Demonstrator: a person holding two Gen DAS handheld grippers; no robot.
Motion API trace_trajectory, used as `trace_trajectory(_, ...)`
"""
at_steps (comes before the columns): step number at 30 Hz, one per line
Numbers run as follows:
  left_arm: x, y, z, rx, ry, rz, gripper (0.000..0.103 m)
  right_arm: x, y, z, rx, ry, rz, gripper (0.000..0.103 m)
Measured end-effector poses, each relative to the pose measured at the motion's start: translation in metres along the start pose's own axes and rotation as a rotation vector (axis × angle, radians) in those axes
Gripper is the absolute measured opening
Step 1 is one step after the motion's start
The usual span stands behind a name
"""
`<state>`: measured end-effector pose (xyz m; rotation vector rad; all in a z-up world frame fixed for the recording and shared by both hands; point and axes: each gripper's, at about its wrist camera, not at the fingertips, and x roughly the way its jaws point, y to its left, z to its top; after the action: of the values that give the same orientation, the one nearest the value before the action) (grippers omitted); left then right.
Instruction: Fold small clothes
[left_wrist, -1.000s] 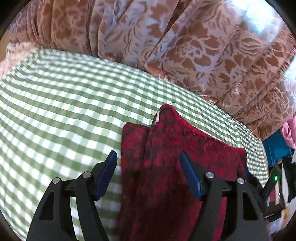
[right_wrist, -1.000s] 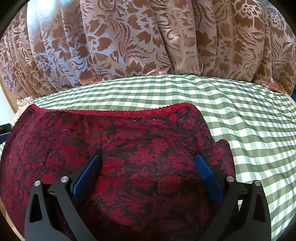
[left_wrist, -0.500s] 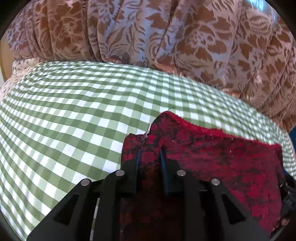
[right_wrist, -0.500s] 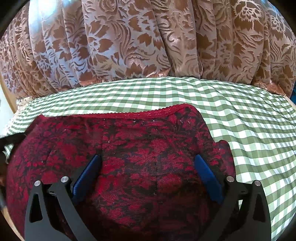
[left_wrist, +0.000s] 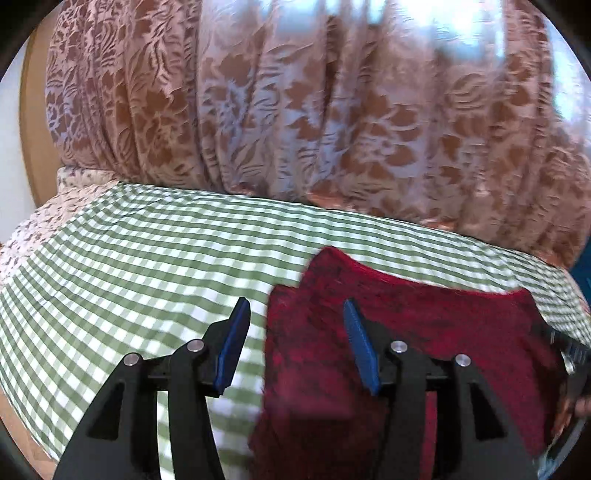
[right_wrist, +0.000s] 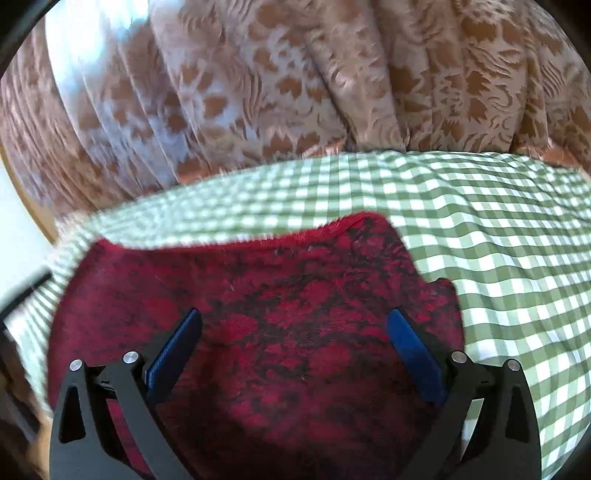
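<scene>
Checked green-and-white cloth is covering the surface in the left wrist view, and the red-and-black patterned garment is lying flat on it, toward the right of the cloth. The left gripper is hovering over the garment's left edge with its jaws opening: one blue pad is standing over bare checks just beside the garment, the other over the red fabric, and neither is pressing on anything. That left edge is lying between the pads, free. Left of the garment the cloth is running open and bare as far as its own edge. Behind the cloth a brown floral curtain is hanging in folds, closing off the far side. No containers are showing.

From the right wrist view, the garment is filling the near left part of the cloth, its trimmed upper edge lying well short of the curtain. The right gripper is hanging over the garment with its jaws standing wide apart, both pads above the fabric and gripping nothing. Right of the garment the cloth is lying bare.
</scene>
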<state>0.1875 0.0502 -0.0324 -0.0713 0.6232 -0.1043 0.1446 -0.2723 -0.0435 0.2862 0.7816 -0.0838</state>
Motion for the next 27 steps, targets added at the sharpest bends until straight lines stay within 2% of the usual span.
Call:
trace_trajectory(2,-0.011,-0.01,-0.011,0.039,-0.015,-0.027,0.052,-0.02,-0.015,0.002,0.068,-0.034,0.025,0.095)
trace_trajectory(6,-0.017,-0.032,-0.027,0.088,0.004,-0.09,0.052,-0.04,-0.045,-0.005,0.14,-0.047,-0.005,0.069)
trace_trajectory(8,-0.017,-0.045,-0.033,0.127,0.011,-0.104,0.052,-0.038,-0.055,-0.011,0.168,-0.024,-0.002,0.066)
trace_trajectory(11,-0.014,-0.059,-0.039,0.16,0.044,-0.135,0.053,-0.028,-0.056,-0.02,0.148,0.023,-0.023,0.04)
trace_trajectory(12,-0.012,-0.062,-0.041,0.172,0.055,-0.131,0.055,-0.024,-0.054,-0.022,0.134,0.038,-0.042,0.029)
trace_trajectory(13,-0.005,-0.067,-0.044,0.198,0.08,-0.107,0.055,-0.021,-0.053,-0.024,0.117,0.043,-0.067,0.025)
trace_trajectory(14,0.003,-0.069,-0.047,0.206,0.106,-0.085,0.057,-0.02,-0.054,-0.026,0.103,0.039,-0.088,0.023)
trace_trajectory(16,0.022,-0.068,-0.055,0.194,0.17,-0.089,0.059,-0.007,-0.061,-0.032,0.084,0.048,-0.143,0.022)
trace_trajectory(18,0.027,-0.067,-0.056,0.176,0.162,-0.083,0.06,0.0,-0.075,-0.04,0.172,0.036,-0.098,0.023)
trace_trajectory(21,0.024,-0.067,-0.05,0.131,0.183,-0.083,0.06,-0.003,-0.075,-0.042,0.161,0.025,-0.098,0.024)
trace_trajectory(23,0.014,-0.067,-0.045,0.107,0.164,-0.091,0.059,-0.005,-0.071,-0.042,0.137,0.02,-0.11,0.024)
trace_trajectory(27,-0.006,-0.081,-0.043,0.141,0.123,-0.107,0.059,-0.007,-0.075,-0.044,0.175,0.009,-0.086,0.029)
